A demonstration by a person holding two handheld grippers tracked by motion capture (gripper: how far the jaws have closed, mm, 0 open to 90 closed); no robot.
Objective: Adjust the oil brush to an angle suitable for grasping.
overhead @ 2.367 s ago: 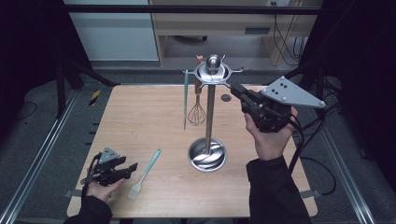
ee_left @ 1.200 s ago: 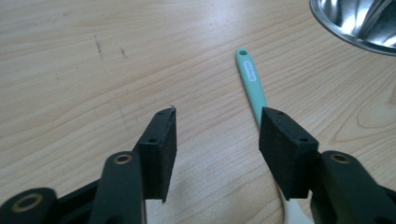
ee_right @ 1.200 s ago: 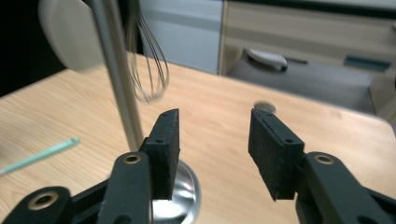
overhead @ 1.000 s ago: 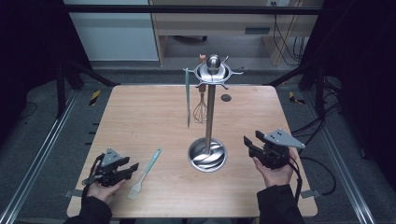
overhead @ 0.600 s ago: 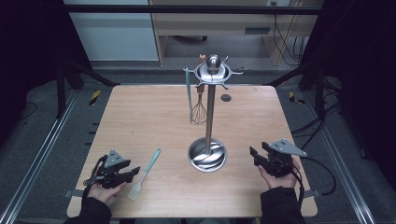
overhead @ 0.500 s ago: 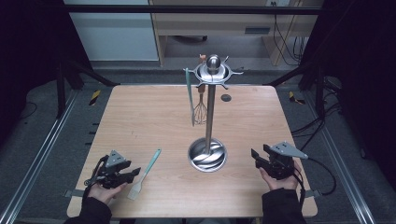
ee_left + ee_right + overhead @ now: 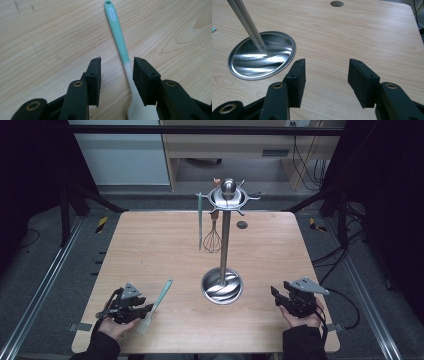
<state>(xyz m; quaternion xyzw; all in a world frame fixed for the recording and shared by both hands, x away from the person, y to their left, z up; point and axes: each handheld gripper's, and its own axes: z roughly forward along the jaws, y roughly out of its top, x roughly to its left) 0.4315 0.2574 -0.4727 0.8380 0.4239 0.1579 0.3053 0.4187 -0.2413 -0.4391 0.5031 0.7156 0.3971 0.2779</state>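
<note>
Left gripper (image 7: 145, 310): lower left of the high view, in the person's hand; its jaws have just been closing and now stand half wide around the spatula, with the pads not pressing on it.
Spatula (image 7: 120, 47): flat on the table (image 7: 150, 245); its white blade lies between the left jaws, nearer the right pad, and its mint handle points away toward the top of the left gripper view.
Right gripper (image 7: 325, 71): lower right of the high view, low over the bare wood, jaws wide, nothing between them.
Stand (image 7: 223, 245): centre of the table, round steel base, upright pole.
Whisk (image 7: 212, 238): hangs from the stand's top, beside the pole.
Green utensil (image 7: 200, 217): hangs just left of the whisk.
</note>
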